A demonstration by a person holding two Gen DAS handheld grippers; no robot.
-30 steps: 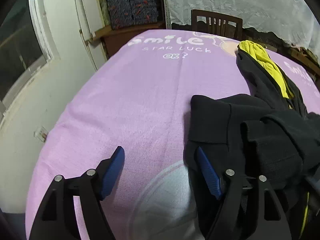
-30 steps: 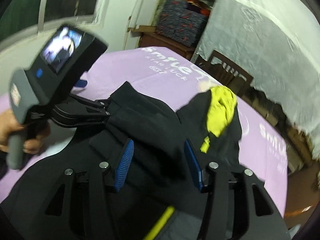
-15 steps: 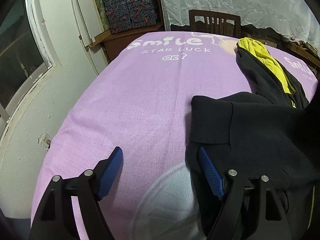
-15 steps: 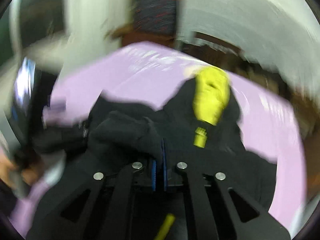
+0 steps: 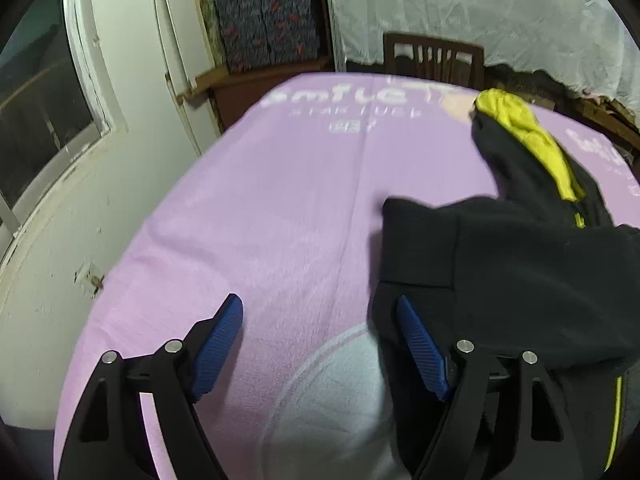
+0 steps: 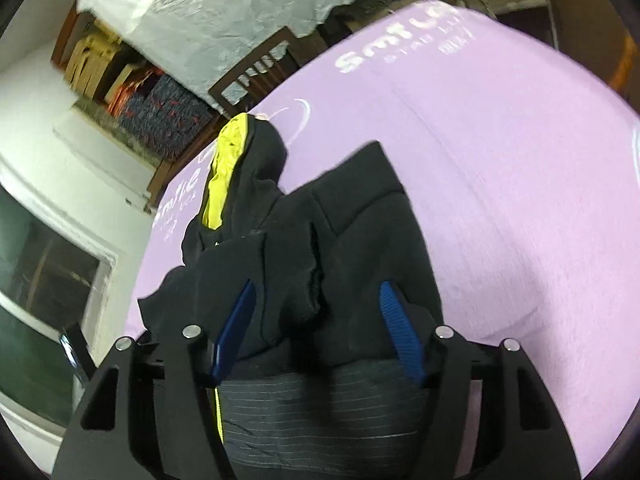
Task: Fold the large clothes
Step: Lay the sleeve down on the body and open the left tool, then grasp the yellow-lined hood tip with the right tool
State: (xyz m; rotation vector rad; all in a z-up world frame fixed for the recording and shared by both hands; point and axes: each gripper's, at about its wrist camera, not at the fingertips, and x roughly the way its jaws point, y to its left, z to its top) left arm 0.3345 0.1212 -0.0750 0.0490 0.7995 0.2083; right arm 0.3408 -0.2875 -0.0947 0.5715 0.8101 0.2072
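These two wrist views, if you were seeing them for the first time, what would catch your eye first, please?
The black hooded jacket lies bunched on the near right of the purple sheet, its hood's bright yellow lining facing up at the far end. The open left tool hovers at its left edge, and the open right tool straddles a fold of it.

hoodie [image 5: 520, 264] runs off the right edge; blanket lettering [image 5: 352, 108] blurred, perhaps "smile"

Your left gripper [image 5: 320, 344] hangs wide open over the purple sheet [image 5: 280, 208], its right finger touching the black hoodie's [image 5: 520, 268] folded edge, yellow hood lining [image 5: 528, 140] beyond.
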